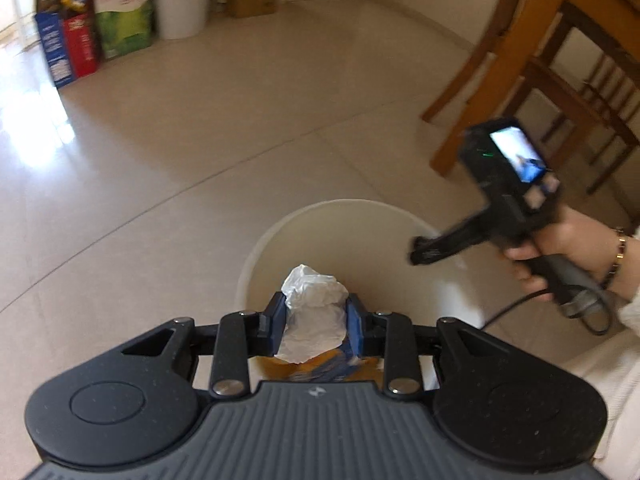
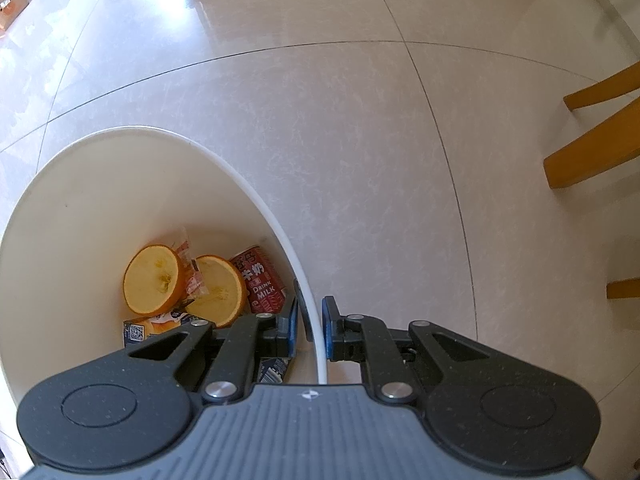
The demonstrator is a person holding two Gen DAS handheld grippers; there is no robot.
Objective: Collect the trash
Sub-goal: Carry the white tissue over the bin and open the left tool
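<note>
- Left wrist view: the left gripper [image 1: 315, 318] is clamped on a crumpled white tissue [image 1: 314, 306], its blue pads pressed against both sides of the wad, directly above the open mouth of a white bucket [image 1: 256, 256] that stands on the tiled floor [image 1: 240, 120].
- The right gripper [image 1: 428, 246] appears at the right of this view, blurred, held in a hand [image 1: 568, 248] wearing a bracelet, its tip over the bucket's far rim.
- Right wrist view: the right gripper [image 2: 310, 320] has its fingers a narrow gap apart, straddling the bucket's [image 2: 100, 184] rim, one pad inside and one outside; whether the pads actually touch the rim is hard to tell.
- Down in the bucket lie two orange halves [image 2: 154, 280], cut faces up, a red milk can [image 2: 260, 280] and some printed wrappers [image 2: 138, 330].
- Wooden chair legs [image 2: 592, 156] stand well apart to the right; boxes [image 1: 122, 12] and another white pail [image 1: 180, 6] line the far wall.
</note>
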